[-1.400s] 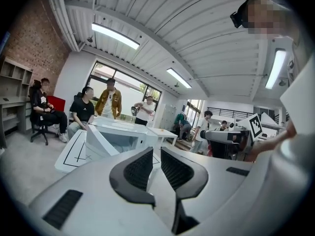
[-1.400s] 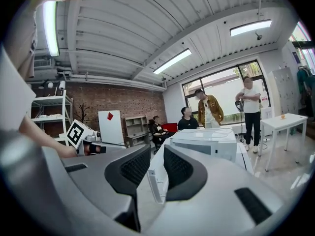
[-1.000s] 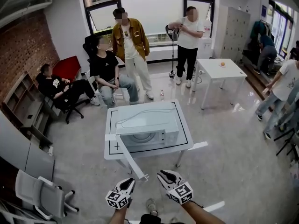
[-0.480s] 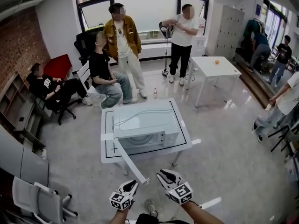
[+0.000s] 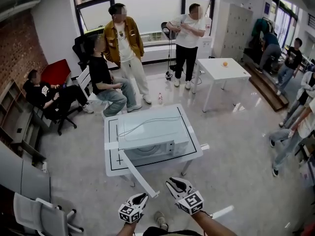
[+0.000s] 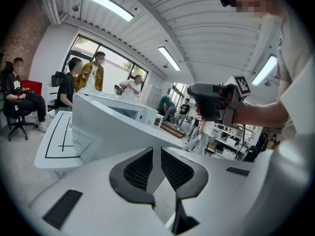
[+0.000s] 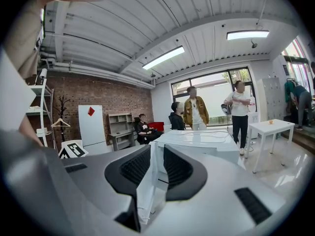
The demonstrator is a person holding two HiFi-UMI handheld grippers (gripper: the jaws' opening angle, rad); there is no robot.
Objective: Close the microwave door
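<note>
A white microwave sits on a white table. Its door stands swung wide open, reaching out past the table's front edge toward me. My left gripper hangs low just left of the door's free end, jaws nearly together and empty. My right gripper is a little right of that free end, apart from it, jaws also close together and empty. The left gripper view looks along the door's face. In the right gripper view the door's edge shows through the narrow slit.
Several people stand or sit behind the table, one on a chair at the back left. A second white table stands at the back right. Shelving lines the left wall. A grey chair is at the near left.
The view has drifted a little, so the table sits slightly left. My left gripper has sunk and shifted right. The door's angle looks the same.
</note>
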